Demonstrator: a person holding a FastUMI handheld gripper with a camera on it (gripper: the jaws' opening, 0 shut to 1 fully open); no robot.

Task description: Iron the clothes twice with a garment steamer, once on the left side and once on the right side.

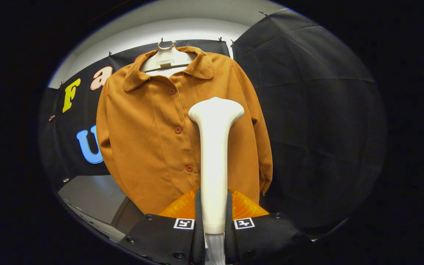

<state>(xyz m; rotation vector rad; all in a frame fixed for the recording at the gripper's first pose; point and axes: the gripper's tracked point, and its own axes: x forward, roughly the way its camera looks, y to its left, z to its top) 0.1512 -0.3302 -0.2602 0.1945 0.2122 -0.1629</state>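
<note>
While the tool (214, 221) points up at the shirt (168, 129), its two fingers (198, 217) squeeze the handle of the garment steamer (215, 154), one on each side. They are only as far apart as the handle is thick. Both fingers press on the handle, so the tool is gripping it tight.

The steamer is white and smooth. Its handle stands straight up from between the fingers. At the top it gets wide, like a flat hammer head. That wide head is in front of the shirt, just to the right of the row of buttons and about halfway down it. I cannot tell if the head is touching the cloth or only close to it.

The shirt is orange-brown with long sleeves, a folded collar and a row of small round buttons (178, 130) down the middle. It is buttoned up. It hangs on a pale hanger (167, 59), and the hanger peeks out of the collar at the top. Behind the shirt is the black cloth wall. The sleeves hang down at the shirt's two sides. The cloth looks mostly flat, with a few soft folds by the sleeves. Below the shirt on the left is a grey floor (94, 198).
</note>
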